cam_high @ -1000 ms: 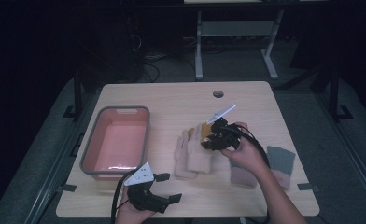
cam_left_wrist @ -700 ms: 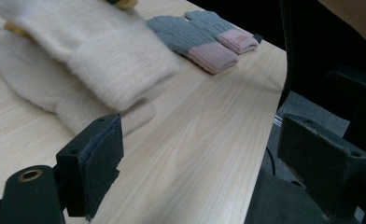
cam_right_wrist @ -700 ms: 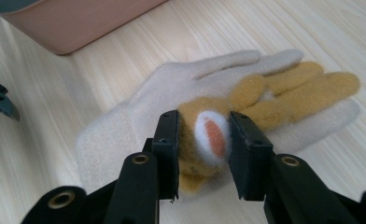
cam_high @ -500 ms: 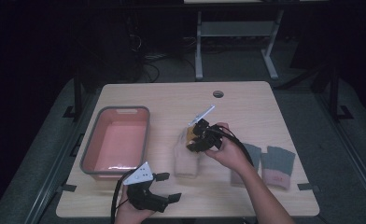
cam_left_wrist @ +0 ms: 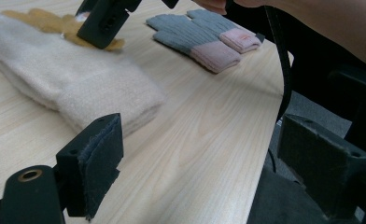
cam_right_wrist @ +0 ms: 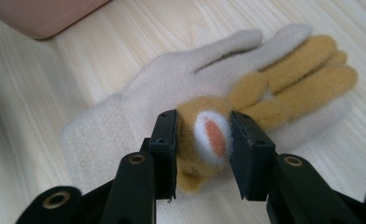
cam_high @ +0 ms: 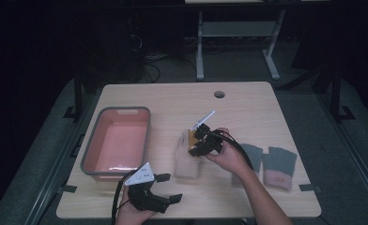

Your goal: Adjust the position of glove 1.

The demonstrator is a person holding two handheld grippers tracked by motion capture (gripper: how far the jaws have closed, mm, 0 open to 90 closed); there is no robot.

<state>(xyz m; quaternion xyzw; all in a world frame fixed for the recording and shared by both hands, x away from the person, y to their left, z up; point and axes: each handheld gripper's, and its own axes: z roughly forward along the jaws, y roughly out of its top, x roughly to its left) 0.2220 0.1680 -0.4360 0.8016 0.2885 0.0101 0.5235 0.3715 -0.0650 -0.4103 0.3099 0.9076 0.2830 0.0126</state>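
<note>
Two gloves are lying stacked just ahead of the right gripper: a mustard glove is resting on top of a cream glove. The mustard glove's cuff is sitting between the two black jaws. Both pads are touching its sides, and the jaws have just been opening a little, so the grip appears to be easing rather than tightening.

Judging by this, the person is setting the mustard glove down onto the cream one, and the placing step is nearly finished. The next move is calling for the jaws to spread fully. The gripper should then back straight out along the cuff without dragging the fuzzy fabric askew.

The mustard glove is running lengthwise away from the jaws. Its cuff is at the pads and its fingers are pointing forward and slightly to the right of them, roughly in line with the cream glove's fingers beneath.

The left gripper is hovering with its jaws wide apart and nothing between them. The cream glove's cuff is lying just beyond its left pad. A grey pair of gloves is lying well beyond the fingertips on the table.
</note>
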